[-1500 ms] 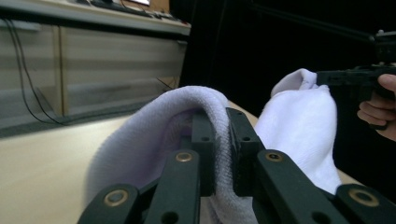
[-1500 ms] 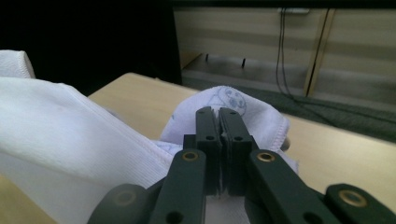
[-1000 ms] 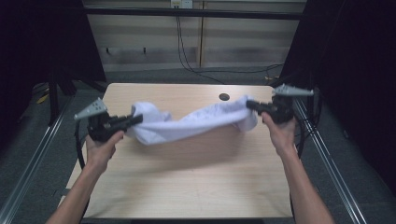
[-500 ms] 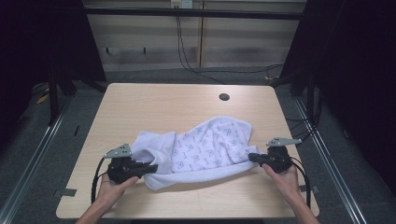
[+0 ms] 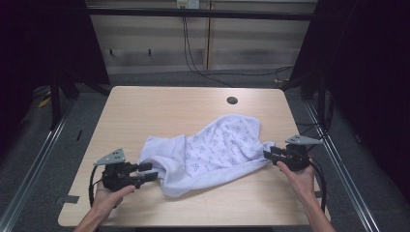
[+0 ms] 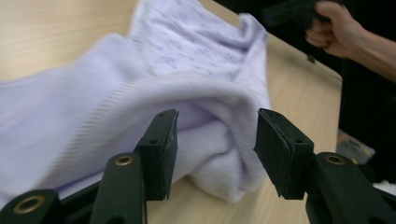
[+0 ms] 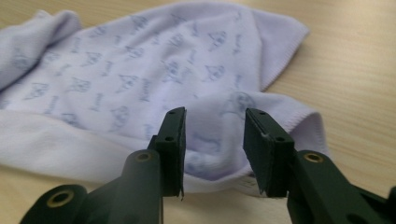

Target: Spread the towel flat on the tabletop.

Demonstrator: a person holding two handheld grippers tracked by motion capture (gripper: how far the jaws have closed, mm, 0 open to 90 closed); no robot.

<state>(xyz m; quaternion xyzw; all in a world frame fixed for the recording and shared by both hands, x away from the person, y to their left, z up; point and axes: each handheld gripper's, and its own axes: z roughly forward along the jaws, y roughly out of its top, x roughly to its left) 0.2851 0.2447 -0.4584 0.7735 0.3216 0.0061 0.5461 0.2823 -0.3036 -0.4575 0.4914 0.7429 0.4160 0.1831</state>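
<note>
Blurred and cut-off parts

The white printed terry towel (image 6: 140, 93) is blurred in the left gripper view, its left part cut off by the frame edge.

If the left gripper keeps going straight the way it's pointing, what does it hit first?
Most likely the white towel: its folded edge lies right ahead of the left gripper, whose jaws stand open, though the exact gap to it is hard to judge.

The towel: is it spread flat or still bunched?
Bunched. The towel lies crumpled on the table, its left edge rolled over and the front edge folded under; both grippers' jaws stand open.
</note>
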